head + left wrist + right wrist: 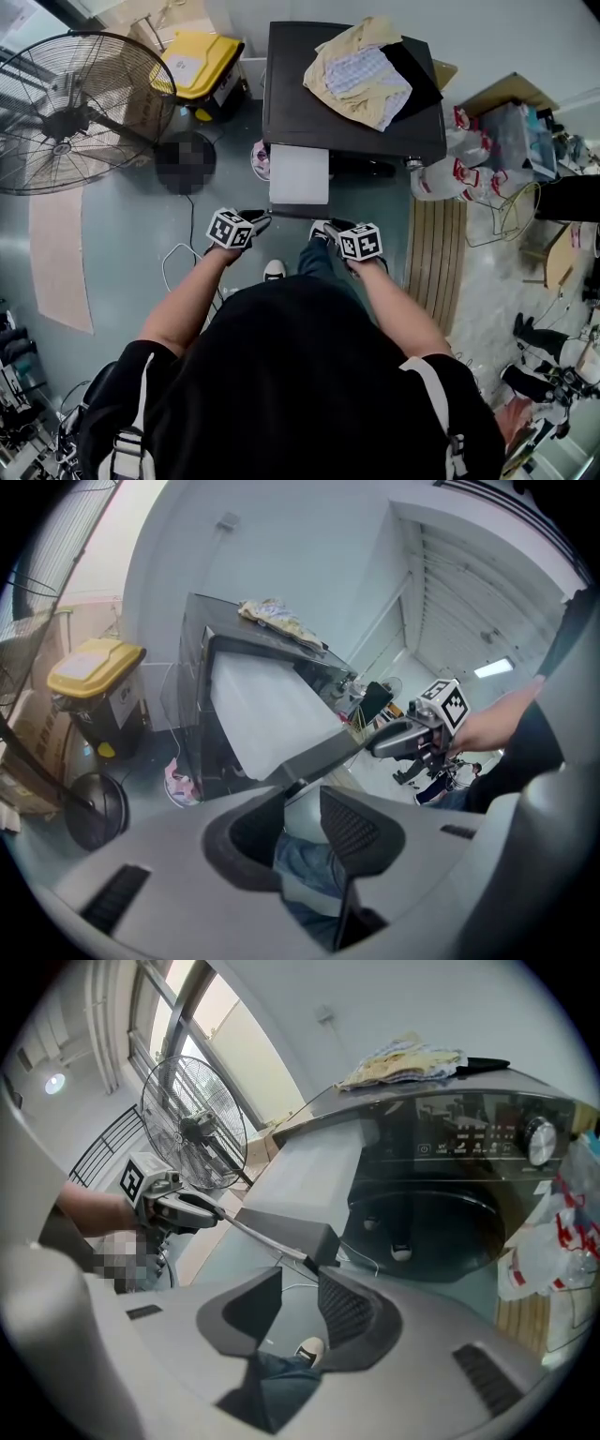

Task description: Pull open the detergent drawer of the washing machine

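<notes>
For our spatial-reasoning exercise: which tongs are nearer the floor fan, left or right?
Left. The left tongs are at the open drawer's corner toward the fan; the right tongs are at its far corner.

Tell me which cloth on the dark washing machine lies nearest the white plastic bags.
The black cloth, at the pile's right edge; the pale yellow garment and checked cloth lie farther left.
</notes>
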`<state>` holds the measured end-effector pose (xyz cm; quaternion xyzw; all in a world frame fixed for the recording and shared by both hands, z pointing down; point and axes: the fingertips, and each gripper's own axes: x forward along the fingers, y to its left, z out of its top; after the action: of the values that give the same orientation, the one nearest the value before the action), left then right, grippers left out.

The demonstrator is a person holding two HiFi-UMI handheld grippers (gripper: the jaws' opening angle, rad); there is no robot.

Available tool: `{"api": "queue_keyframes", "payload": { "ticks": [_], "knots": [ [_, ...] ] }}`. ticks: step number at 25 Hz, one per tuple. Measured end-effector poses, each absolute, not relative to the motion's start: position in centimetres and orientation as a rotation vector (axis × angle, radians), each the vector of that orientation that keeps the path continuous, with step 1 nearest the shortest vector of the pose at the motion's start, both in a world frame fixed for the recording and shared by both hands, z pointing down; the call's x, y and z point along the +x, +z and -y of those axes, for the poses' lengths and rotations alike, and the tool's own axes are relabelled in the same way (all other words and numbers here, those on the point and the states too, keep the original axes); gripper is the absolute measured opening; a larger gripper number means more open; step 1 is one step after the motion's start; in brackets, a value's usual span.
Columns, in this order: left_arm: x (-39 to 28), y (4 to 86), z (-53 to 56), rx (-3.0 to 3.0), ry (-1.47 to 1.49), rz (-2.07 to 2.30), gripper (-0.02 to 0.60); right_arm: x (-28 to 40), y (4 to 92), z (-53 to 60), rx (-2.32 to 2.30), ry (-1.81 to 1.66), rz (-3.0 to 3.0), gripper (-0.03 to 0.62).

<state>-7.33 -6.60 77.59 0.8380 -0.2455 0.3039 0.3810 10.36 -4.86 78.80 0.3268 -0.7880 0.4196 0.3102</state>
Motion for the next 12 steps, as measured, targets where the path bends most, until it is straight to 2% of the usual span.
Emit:
{"api": "queue_keyframes", "payload": {
  "ticks": [12],
  "knots": [
    [-8.8,76.3,6.2,2.162,0.761,0.669,0.123,11.3,76.5,4.4,0.906,1.063,2.110,0.121]
  ]
}}
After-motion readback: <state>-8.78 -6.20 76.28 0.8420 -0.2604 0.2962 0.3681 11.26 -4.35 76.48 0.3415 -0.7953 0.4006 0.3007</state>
